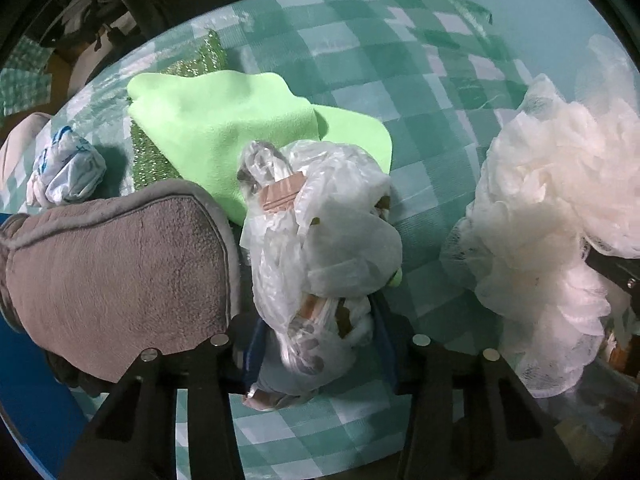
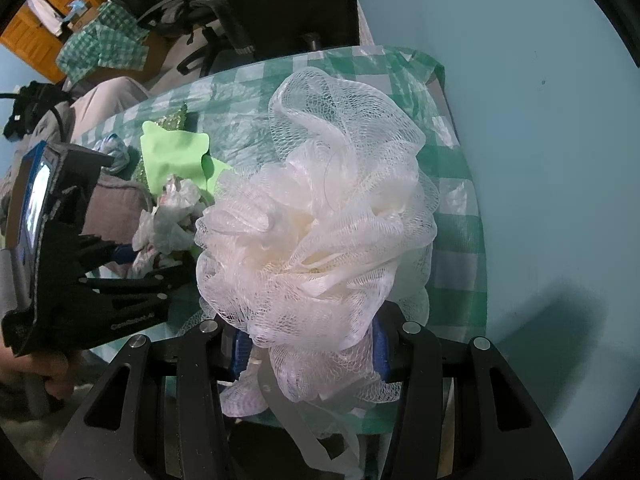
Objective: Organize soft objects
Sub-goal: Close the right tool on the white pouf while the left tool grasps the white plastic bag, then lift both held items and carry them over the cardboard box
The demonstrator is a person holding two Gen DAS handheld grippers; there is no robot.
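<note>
My left gripper is shut on a crumpled clear plastic bag and holds it over the checked table. It also shows in the right wrist view, with the left gripper at the left. My right gripper is shut on a white mesh bath pouf, which fills the middle of that view. The pouf shows at the right of the left wrist view. A light green cloth lies behind the bag. A grey plush cloth lies at the left.
The table has a green and white checked cover. A small blue and white crumpled bag lies at far left. A glittery green scrubber sits under the green cloth. A light blue wall is at the right. Clutter and a chair stand behind the table.
</note>
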